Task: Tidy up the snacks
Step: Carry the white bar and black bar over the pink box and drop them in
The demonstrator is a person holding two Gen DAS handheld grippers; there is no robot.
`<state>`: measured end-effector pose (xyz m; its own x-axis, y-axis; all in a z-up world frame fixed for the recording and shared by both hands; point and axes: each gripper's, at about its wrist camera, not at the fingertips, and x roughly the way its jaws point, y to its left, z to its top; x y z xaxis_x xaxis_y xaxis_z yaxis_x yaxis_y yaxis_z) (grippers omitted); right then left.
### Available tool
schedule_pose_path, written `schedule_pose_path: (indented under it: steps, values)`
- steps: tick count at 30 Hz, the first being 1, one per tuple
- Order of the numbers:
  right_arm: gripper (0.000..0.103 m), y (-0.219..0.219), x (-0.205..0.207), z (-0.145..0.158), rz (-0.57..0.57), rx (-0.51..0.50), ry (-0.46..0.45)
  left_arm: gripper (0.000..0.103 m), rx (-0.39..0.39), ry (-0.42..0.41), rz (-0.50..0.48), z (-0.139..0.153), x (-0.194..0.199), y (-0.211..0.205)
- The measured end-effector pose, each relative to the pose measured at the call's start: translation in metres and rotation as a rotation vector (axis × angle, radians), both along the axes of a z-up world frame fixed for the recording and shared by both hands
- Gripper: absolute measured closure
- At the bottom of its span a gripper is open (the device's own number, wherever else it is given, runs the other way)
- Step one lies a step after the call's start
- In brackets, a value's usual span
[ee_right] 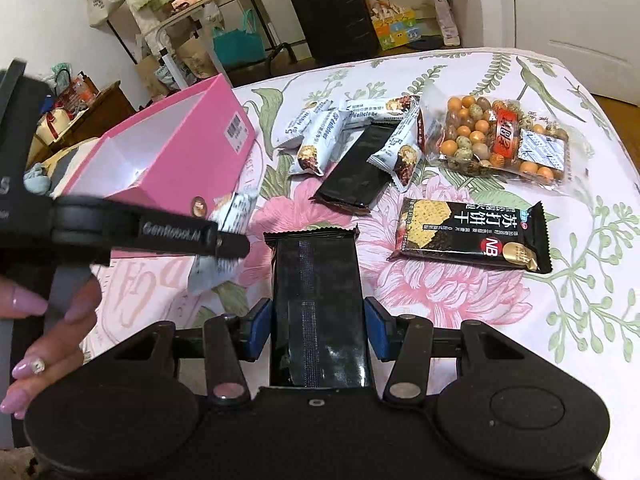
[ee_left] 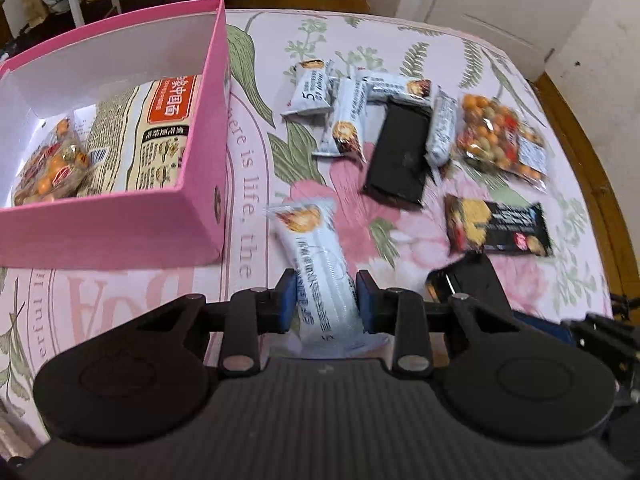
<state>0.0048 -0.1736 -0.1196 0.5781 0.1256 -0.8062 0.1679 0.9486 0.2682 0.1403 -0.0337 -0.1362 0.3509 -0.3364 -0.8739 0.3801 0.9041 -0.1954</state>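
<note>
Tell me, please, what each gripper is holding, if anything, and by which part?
The left gripper pinches a white snack bar by its sides near the lower end. The right gripper clamps a black cracker packet across its sides, around mid-length.

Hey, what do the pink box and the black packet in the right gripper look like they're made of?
Pink box: most likely rigid cardboard with a matte pink paper cover and white lining; its walls are flat, the corners crisp, and there is no glare.

Black packet held in the right gripper: looks like glossy plastic or foil film; it shows bright reflections, a crimped zigzag end and a lengthwise seam.
</note>
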Motion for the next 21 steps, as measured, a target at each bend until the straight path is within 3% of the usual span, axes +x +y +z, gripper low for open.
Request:
schedule_pose_path:
  steps: [5,10,21]
  values:
    - [0.048,0.006,-0.008,0.022,0.031,0.007,-0.004,0.075,-0.036,-0.041,0.031,0.031,-0.013,0.032]
    - [0.048,0.017,-0.008,0.042,0.093,0.018,-0.03,0.075,-0.083,-0.025,0.053,0.049,-0.011,0.062]
    - [0.048,0.015,0.002,0.019,0.025,-0.081,0.012,0.071,-0.087,0.102,0.056,-0.005,-0.009,0.039]
